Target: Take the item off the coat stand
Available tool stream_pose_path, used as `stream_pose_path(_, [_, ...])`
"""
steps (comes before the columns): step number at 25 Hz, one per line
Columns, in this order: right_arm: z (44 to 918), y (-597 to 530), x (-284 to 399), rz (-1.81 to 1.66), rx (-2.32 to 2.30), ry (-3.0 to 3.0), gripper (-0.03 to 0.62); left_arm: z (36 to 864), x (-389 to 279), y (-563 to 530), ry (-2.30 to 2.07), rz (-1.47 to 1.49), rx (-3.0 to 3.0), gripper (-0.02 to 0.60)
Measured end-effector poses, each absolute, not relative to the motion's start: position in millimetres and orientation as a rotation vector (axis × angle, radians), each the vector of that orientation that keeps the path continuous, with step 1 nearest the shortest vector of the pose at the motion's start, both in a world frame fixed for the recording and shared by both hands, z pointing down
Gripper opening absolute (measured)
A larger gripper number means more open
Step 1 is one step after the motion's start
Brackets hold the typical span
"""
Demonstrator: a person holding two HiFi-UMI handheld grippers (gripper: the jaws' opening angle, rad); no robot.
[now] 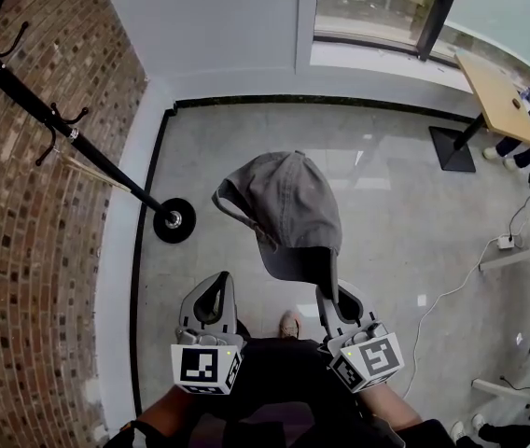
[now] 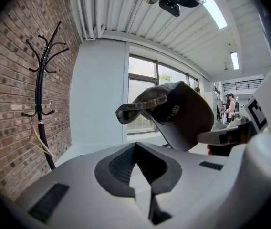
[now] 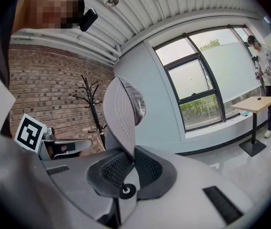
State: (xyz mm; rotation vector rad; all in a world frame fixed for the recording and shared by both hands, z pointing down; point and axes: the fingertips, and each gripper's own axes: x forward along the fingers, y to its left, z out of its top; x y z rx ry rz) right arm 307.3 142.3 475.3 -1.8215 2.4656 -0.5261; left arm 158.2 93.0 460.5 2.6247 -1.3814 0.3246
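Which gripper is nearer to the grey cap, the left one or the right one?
Right. The right gripper is shut on the brim of the cap and holds it up. The left gripper is lower-left of the cap in the head view, jaws together, not touching it.

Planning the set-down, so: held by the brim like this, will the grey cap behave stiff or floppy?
The brim is probably stiff: it stands straight up from the right gripper pinching it. The rest of the grey cap looks like soft cloth, so it may sag or swing. It seems light; one edge pinch carries it.
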Motion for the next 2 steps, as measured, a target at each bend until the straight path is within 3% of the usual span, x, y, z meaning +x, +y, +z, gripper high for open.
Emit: stream_pose_path(2, [475.3,141.0,307.1,-0.531,-1.822,2.463,0.031,460.3,158.8,91.7,-1.379,0.323,2.627,0.026])
